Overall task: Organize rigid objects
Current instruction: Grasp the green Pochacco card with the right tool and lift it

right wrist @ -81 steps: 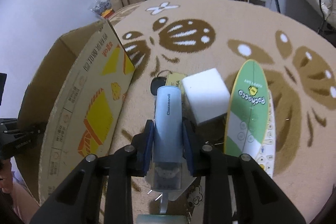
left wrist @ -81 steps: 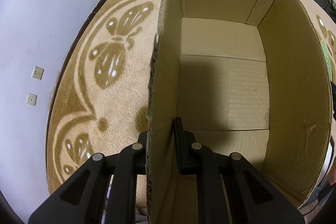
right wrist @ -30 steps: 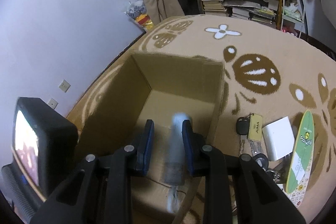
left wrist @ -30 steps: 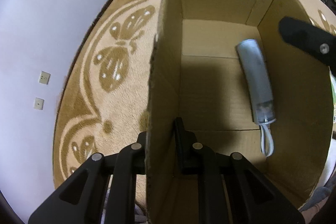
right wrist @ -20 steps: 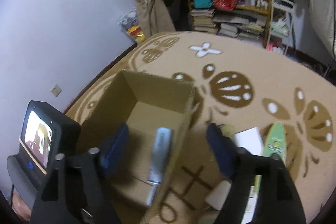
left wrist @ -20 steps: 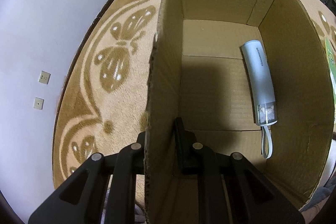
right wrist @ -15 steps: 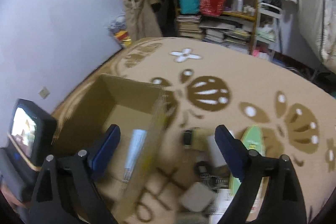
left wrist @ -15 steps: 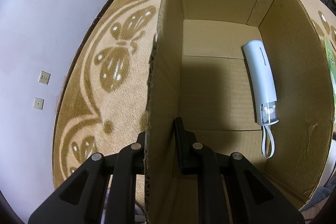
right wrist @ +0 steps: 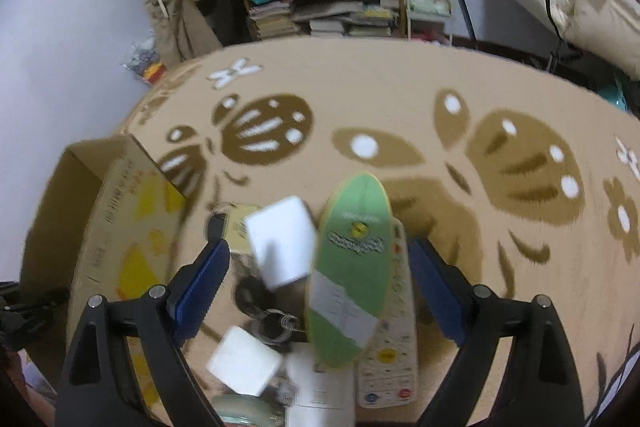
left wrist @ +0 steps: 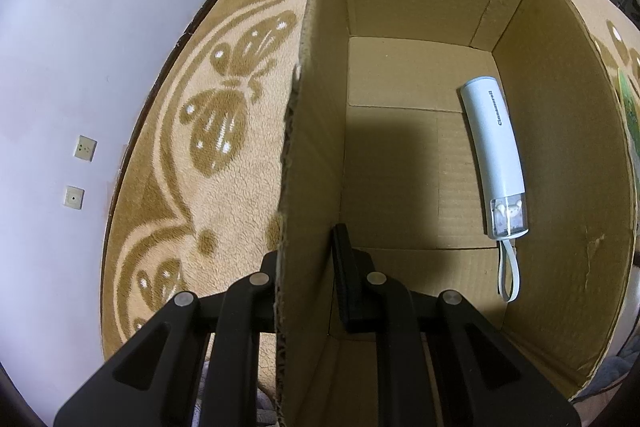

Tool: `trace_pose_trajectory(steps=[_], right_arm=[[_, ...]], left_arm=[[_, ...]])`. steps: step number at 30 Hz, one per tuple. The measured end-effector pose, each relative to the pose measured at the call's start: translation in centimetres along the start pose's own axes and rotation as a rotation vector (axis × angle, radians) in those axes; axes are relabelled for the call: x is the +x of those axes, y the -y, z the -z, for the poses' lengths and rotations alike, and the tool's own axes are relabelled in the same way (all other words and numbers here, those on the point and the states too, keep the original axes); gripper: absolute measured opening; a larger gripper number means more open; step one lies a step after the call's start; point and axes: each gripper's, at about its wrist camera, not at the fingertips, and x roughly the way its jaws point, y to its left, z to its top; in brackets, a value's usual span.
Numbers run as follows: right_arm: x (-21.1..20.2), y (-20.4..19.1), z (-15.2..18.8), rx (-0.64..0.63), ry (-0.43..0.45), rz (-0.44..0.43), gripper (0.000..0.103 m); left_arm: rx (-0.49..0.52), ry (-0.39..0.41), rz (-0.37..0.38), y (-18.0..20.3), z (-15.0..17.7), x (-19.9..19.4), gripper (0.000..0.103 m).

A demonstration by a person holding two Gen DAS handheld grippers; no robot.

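We see the cardboard box (left wrist: 420, 155) standing on the rug (right wrist: 400, 99), with the power bank (left wrist: 494, 155) lying inside along its right wall. To the box's right, on the rug, the white block (right wrist: 280, 241) lies just left of the small skateboard (right wrist: 352, 267), the keys (right wrist: 234, 231) beside it.

box (left wrist: 420, 163) floor: mostly free | obstacle: power bank (left wrist: 494, 157) by R wall
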Motion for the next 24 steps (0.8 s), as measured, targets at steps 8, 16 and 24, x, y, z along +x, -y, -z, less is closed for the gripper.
trace_pose_trajectory(steps=[8,16,24], right_arm=[[2.1,1.9,1.0,0.028,-0.036,-0.005,0.087],[3.8,2.5,1.6,0.049,-0.075,-0.002,0.072],[3.8,1.9,1.9,0.012,-0.066,0.043,0.072]], left_arm=[[-0.005,-0.001,0.003,0.0,0.1,0.0,0.014],[-0.006,0.001,0.002,-0.1,0.2,-0.1,0.014],[-0.005,0.001,0.002,-0.1,0.1,-0.1,0.014]])
